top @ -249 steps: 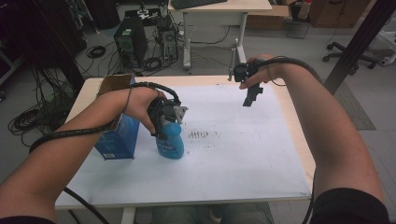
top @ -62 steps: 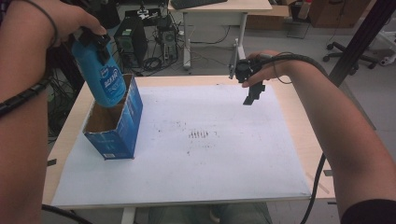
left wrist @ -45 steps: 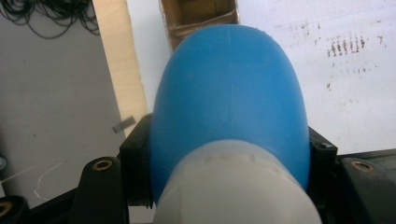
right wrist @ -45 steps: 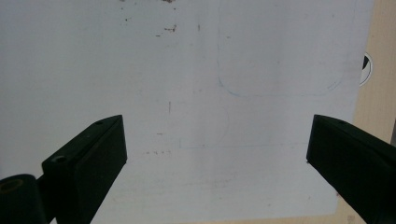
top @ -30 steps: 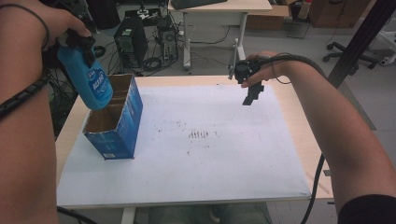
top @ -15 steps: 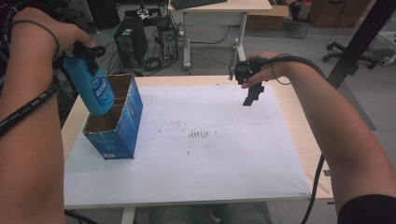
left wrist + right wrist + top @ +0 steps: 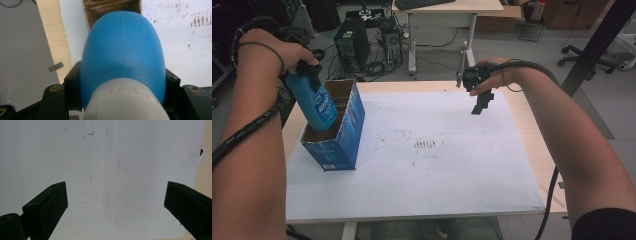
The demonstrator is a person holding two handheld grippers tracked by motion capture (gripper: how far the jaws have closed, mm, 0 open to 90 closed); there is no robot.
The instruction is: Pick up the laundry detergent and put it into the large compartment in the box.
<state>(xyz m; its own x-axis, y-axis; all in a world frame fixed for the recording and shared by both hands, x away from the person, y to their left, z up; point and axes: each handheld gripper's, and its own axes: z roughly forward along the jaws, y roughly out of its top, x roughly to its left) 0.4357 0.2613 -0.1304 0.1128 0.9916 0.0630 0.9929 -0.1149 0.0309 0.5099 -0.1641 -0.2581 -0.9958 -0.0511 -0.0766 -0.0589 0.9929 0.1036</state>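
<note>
1. A blue bottle (image 7: 318, 102) hangs tilted above the open top of a blue cardboard box (image 7: 341, 135), its base just inside the box mouth at the left side of the table, its neck angled up and away toward the person's left hand.

2. The left gripper (image 7: 304, 70) pinches the bottle at its upper end; in the left gripper view the two black jaws press on either flank of the blue body (image 7: 123, 57), with the pale cap (image 7: 123, 100) nearest the camera and the box's brown interior (image 7: 112, 7) showing past the bottle's far end.

3. The box stands upright on a white sheet (image 7: 437, 165) that covers most of the wooden table (image 7: 532, 150), near the sheet's left edge; its flaps are open and its brown inside is visible.

4. Dark smudges (image 7: 428, 144) mark the middle of the sheet, well apart from the box.

5. The right gripper (image 7: 479, 107) hovers over the far right part of the sheet, held from above by the right hand (image 7: 492, 75), jaws pointing down.

6. In the right gripper view, its jaws stand spread wide with nothing between them, above bare white sheet (image 7: 112, 157) bearing faint blue outlines (image 7: 152, 168).
</note>
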